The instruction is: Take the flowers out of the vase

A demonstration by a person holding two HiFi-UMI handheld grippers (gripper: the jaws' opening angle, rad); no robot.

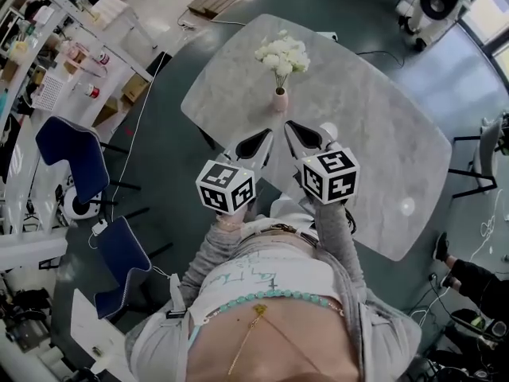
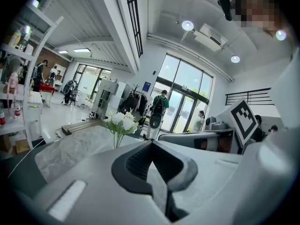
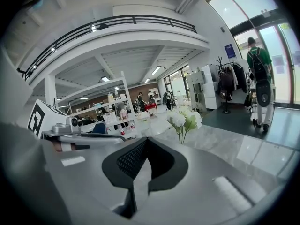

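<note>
Closest to the head camera is the person's grey knit cardigan (image 1: 382, 333), and just past it both handheld tools hover over the near edge of the pale grey marbled oval table (image 1: 382, 126). So the left gripper (image 1: 266, 136) and the right gripper (image 1: 290, 127) are both clenched tight with nothing in them. Their tips sit side by side and point at the small pink ceramic vase (image 1: 280, 99), which stands near them but clearly apart, roughly mid-table. A bunch of white artificial-looking flowers (image 1: 282, 54) on thin green stems stands upright in it, with the blooms packed into a round head way wider than the vase.

What worries me is that the vase looks narrow and top-heavy. Yanking the stems sideways, or with nothing steadying it, could probably tip or drag it. The jaws also need to open first, since coming in shut would just knock it over. The thin stems could slip or separate so only some come out, and pinching the blooms would squash them.
</note>
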